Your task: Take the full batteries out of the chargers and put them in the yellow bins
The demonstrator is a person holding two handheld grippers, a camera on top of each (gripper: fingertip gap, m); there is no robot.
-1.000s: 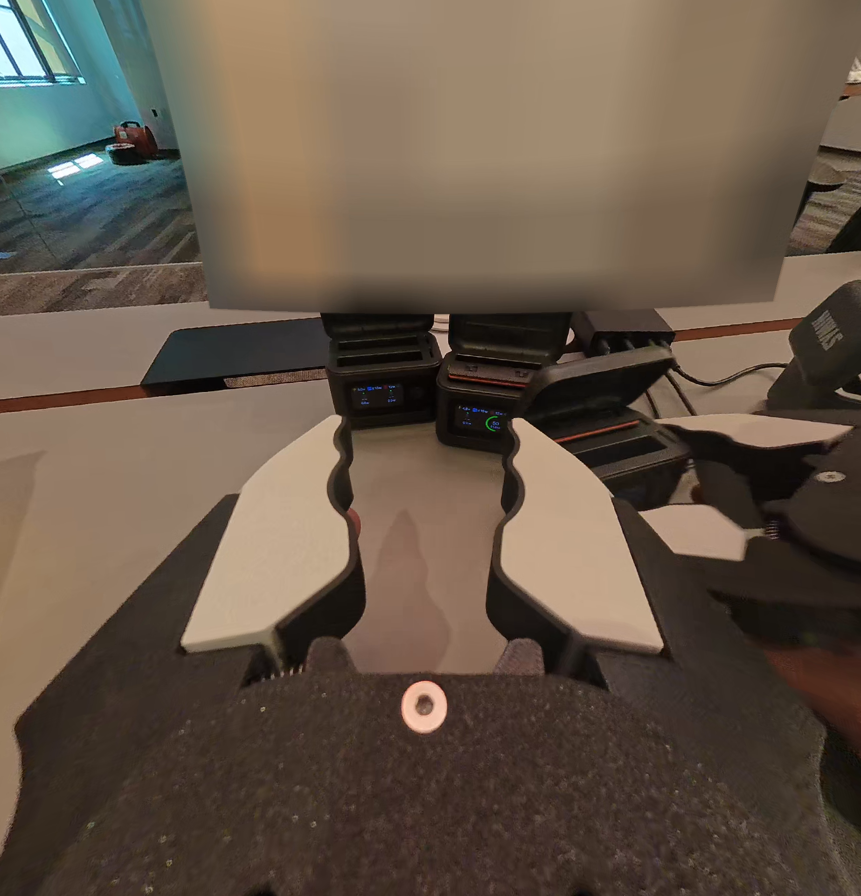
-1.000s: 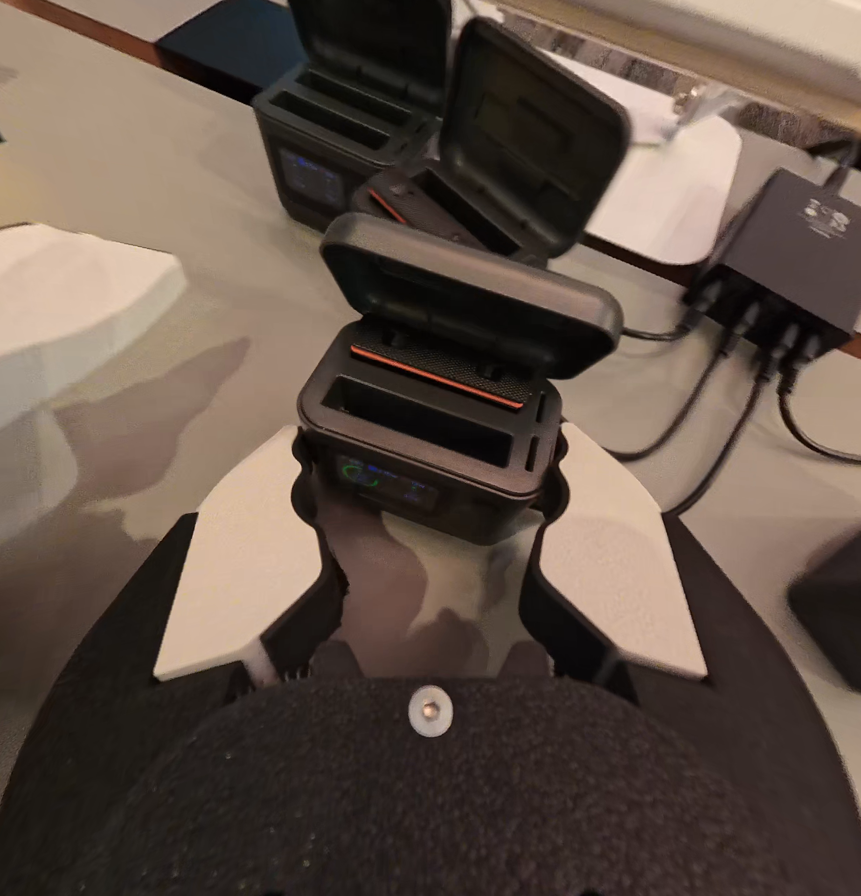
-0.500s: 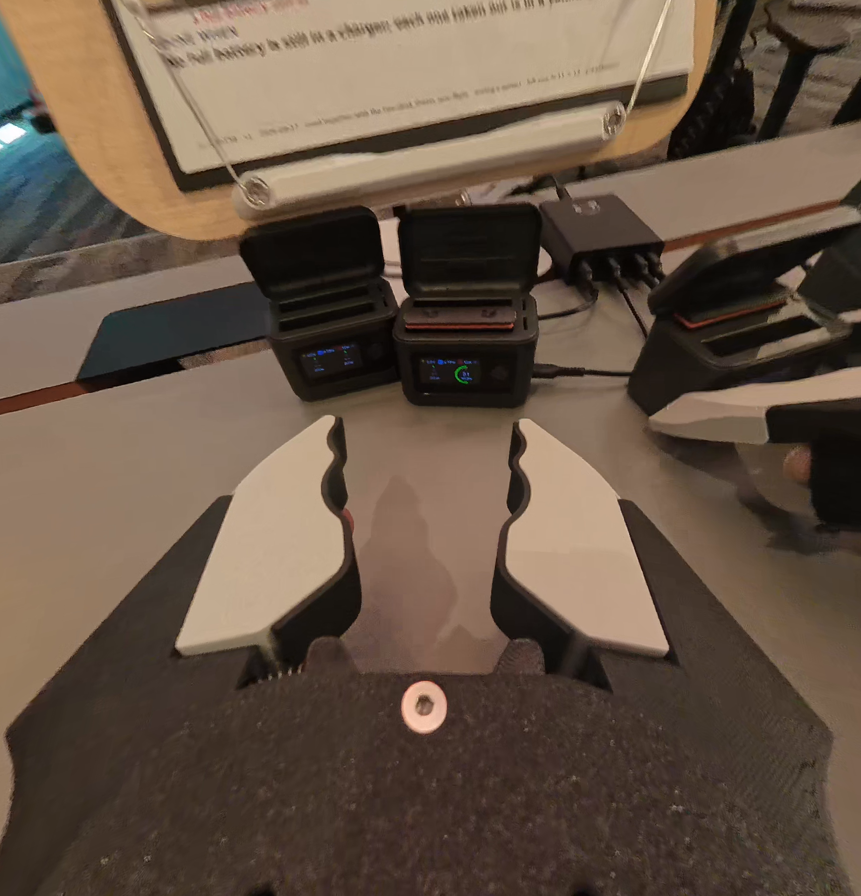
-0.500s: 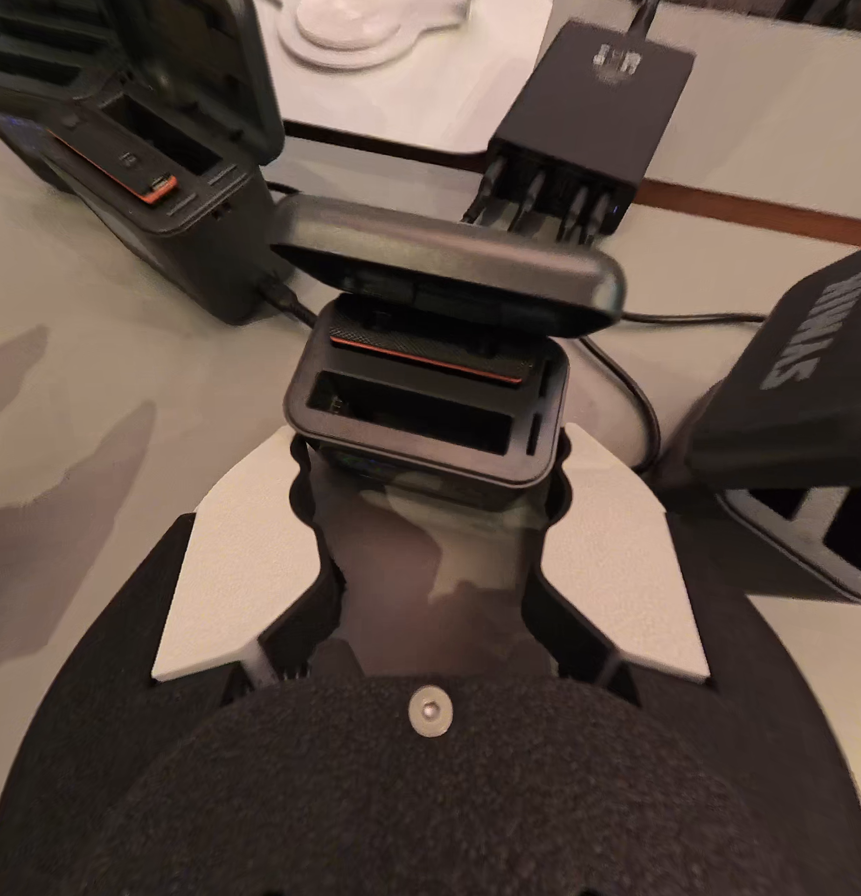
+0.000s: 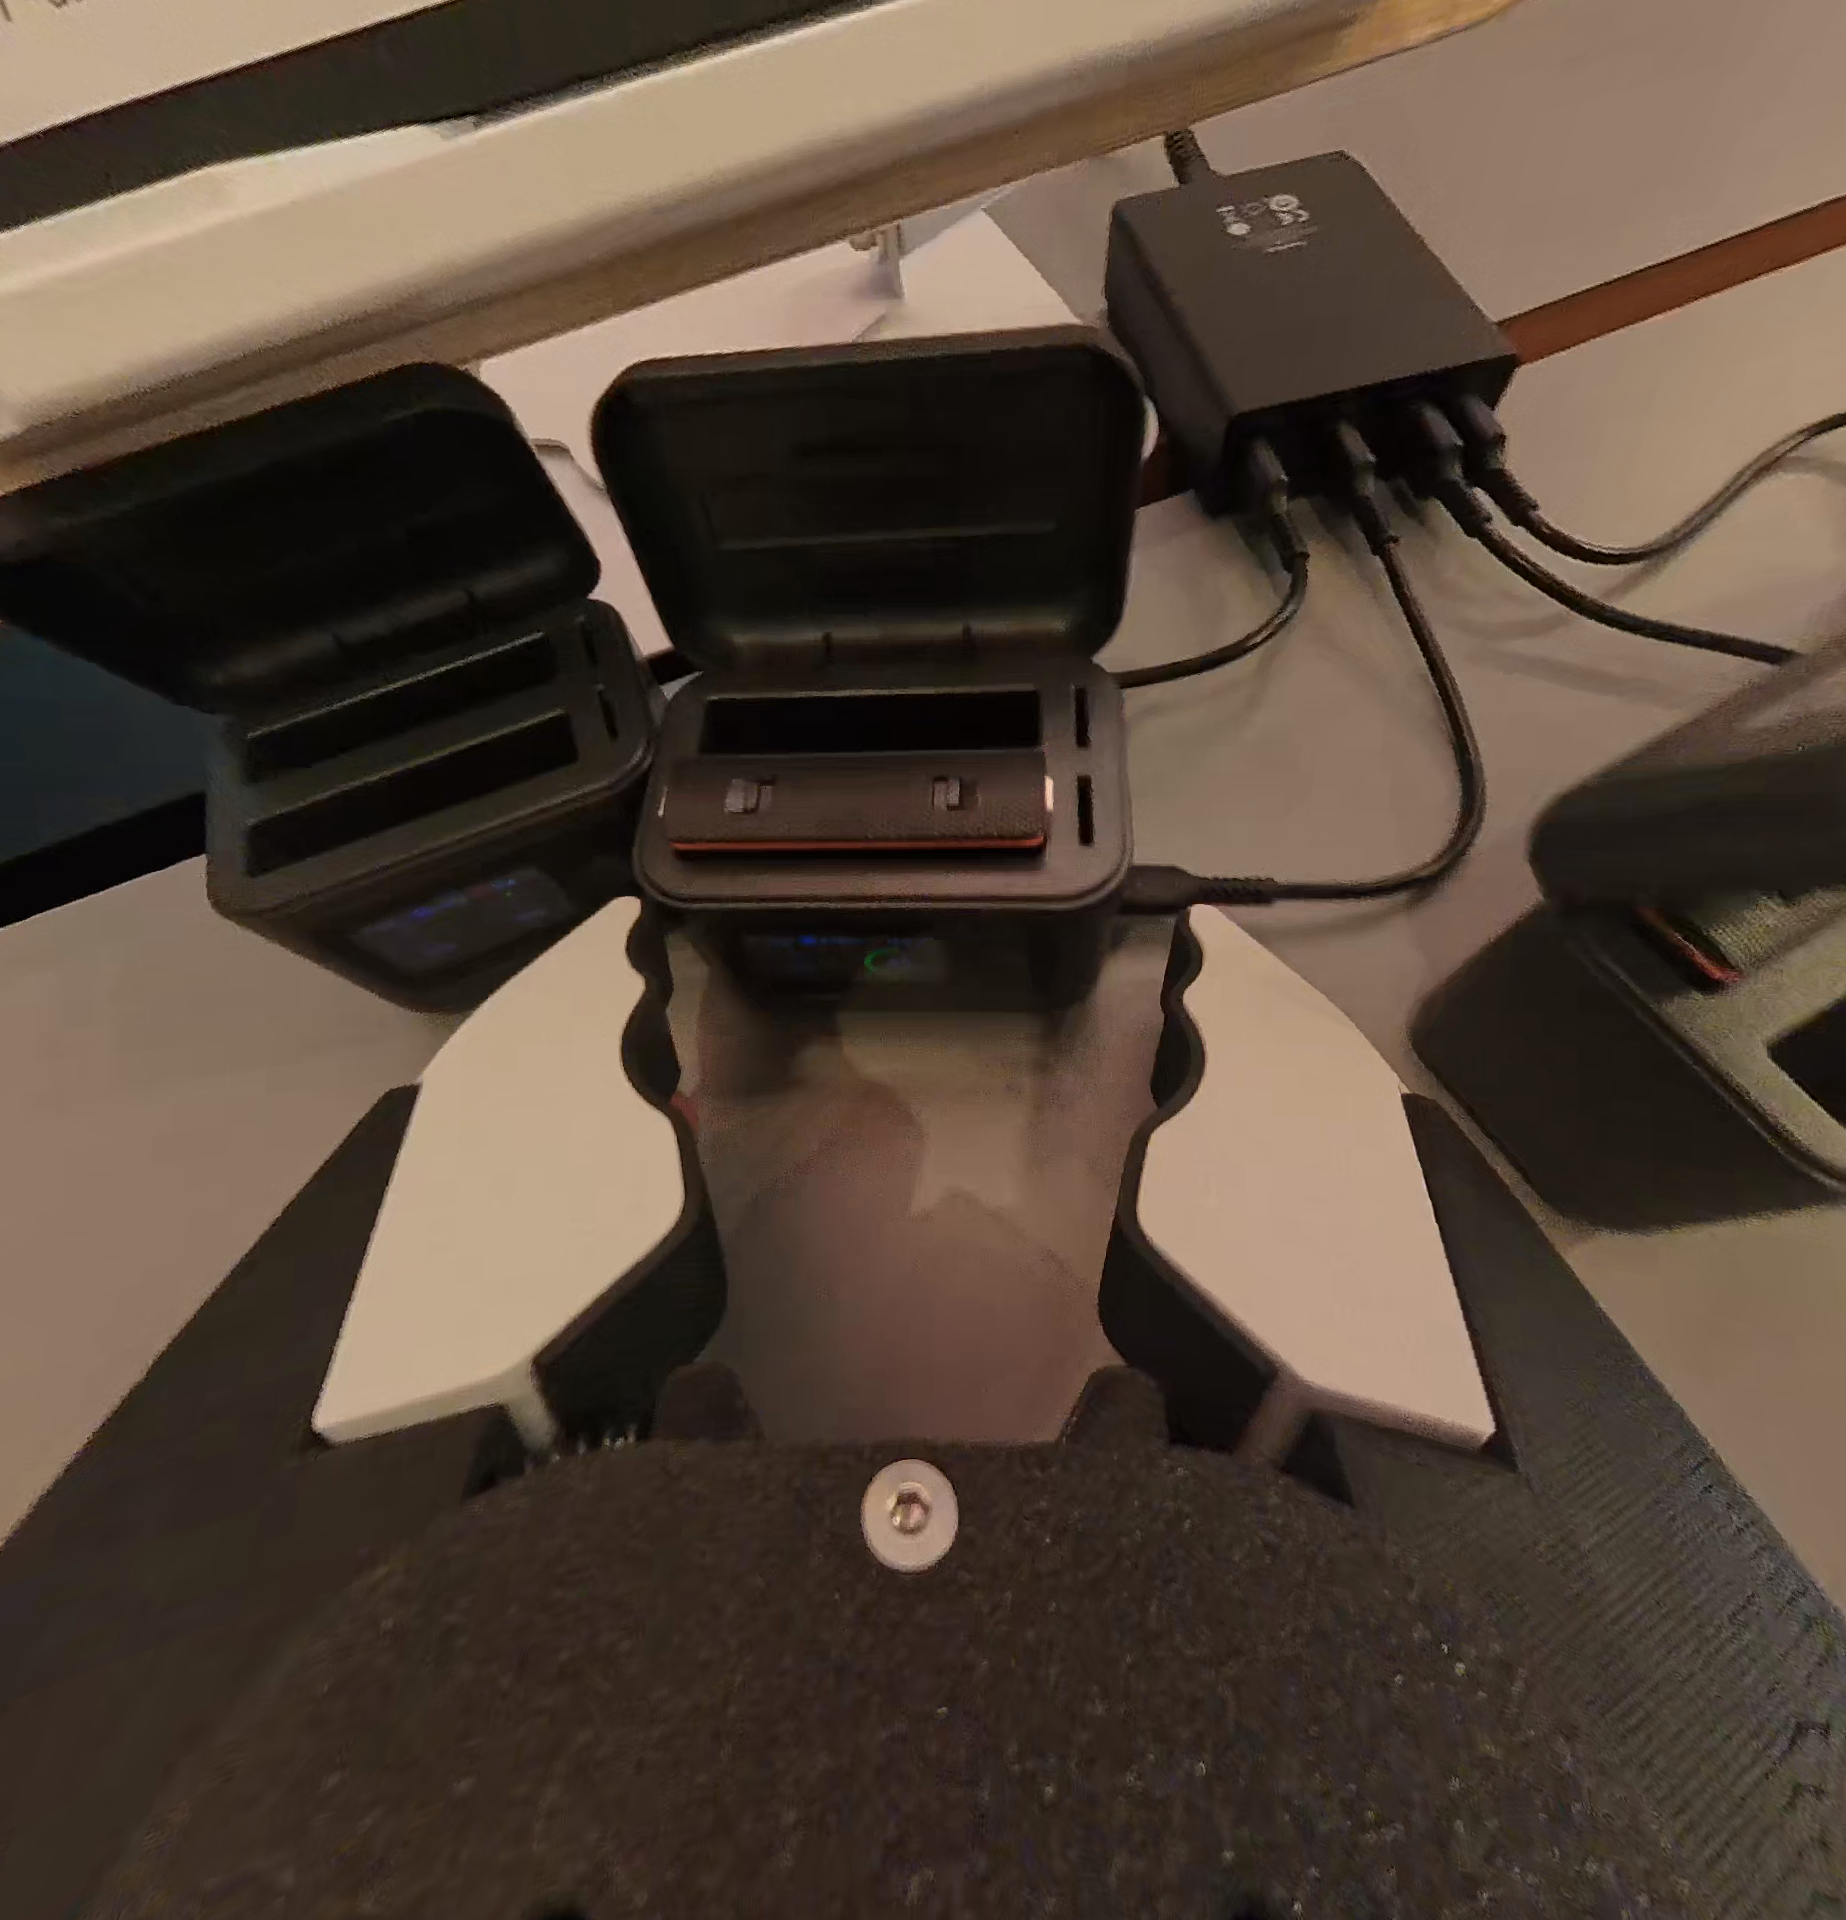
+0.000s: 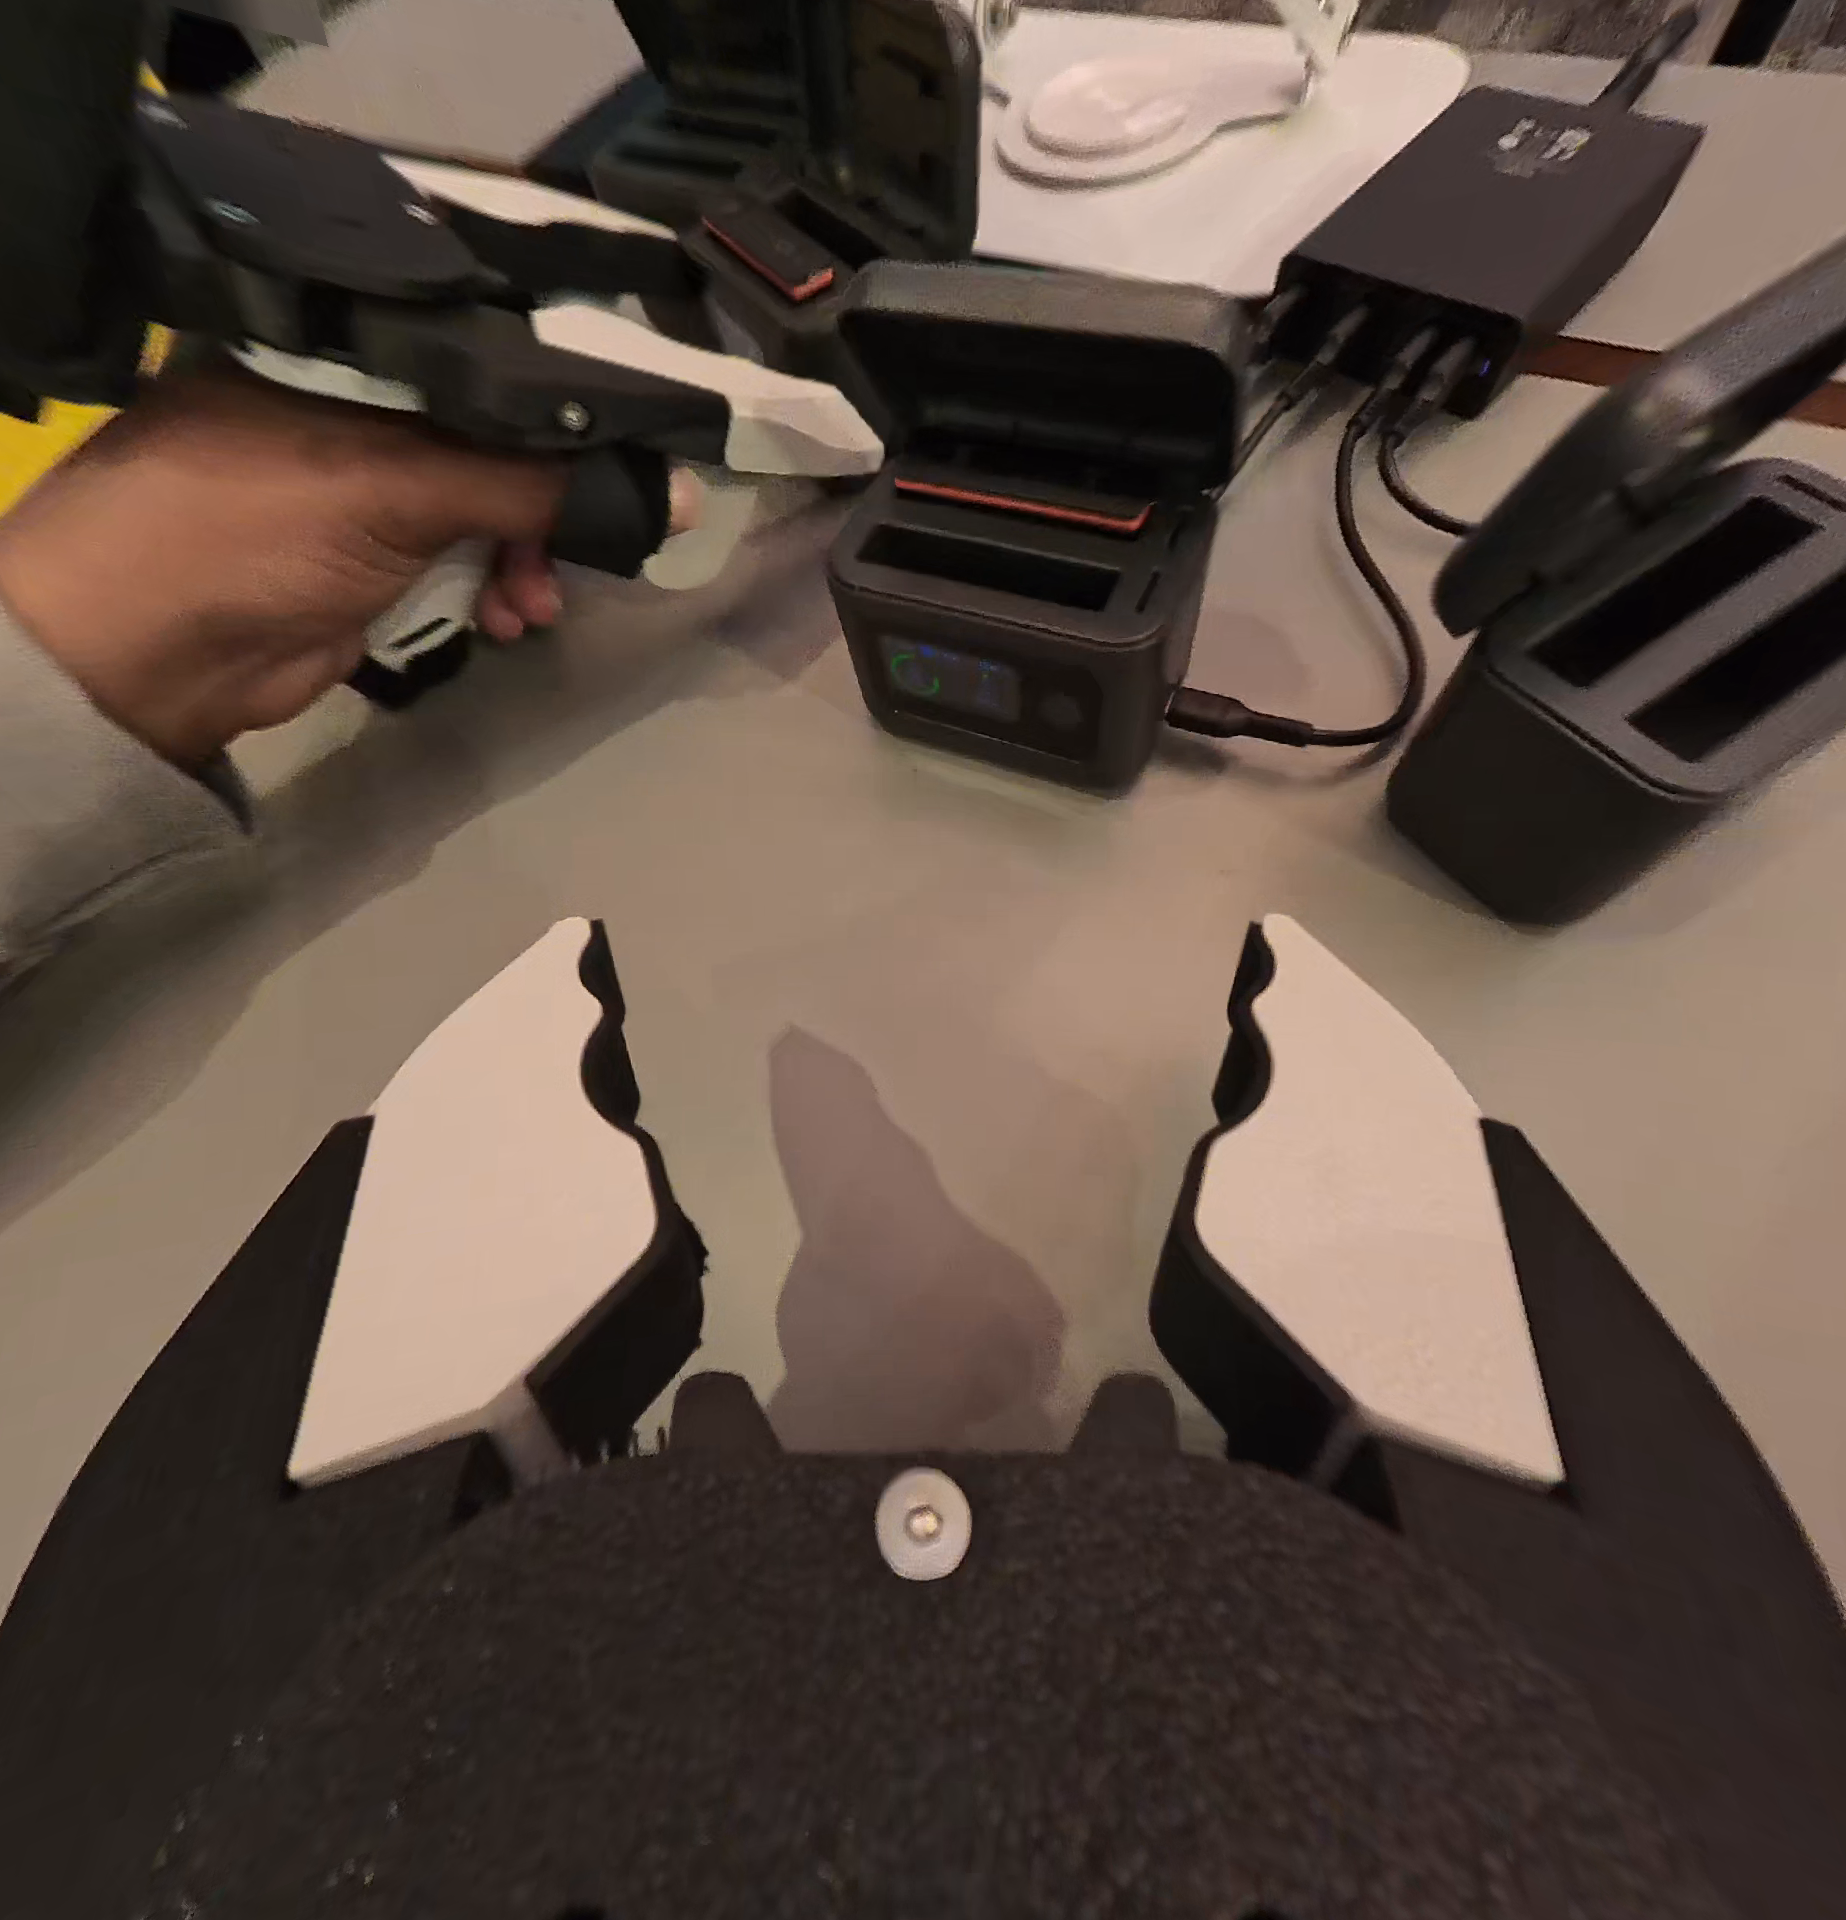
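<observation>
Alignment between the left gripper (image 5: 914,956) and the middle black plastic charger case (image 5: 888,862) is governing the coming move. The left gripper's white fingers (image 5: 545,1174) are standing wide apart and holding nothing, and their tips are flanking the front of that case, just beside its lower corners; whether they are touching it cannot be told. Directly ahead of and slightly above the tips, a flat black battery with an orange edge stripe (image 5: 857,816) is sitting in the front slot, its top standing proud of the slot rim. Its long axis is running left to right, across the gap between the fingers, so a grasp would likely need to close on its short ends or be turned to pinch its broad faces.

The rear slot of this case is lying empty, and its hinged lid (image 5: 867,499) is standing open. The black charger case to the left (image 5: 420,790) is showing two empty slots.

The right gripper (image 6: 924,925) is also wide open and empty, hovering over the grey tabletop (image 6: 898,862), well apart from the chargers. In its view a second charger with an orange-striped battery (image 6: 1023,504) is lying ahead, with the left gripper's white finger (image 6: 784,426) just beside it. The left gripper therefore appears the nearer tool.

A black multi-port power adapter (image 5: 1303,322) is feeding cables to the cases. A yellow surface (image 6: 15,457), probably a bin, is showing at the far left edge.
</observation>
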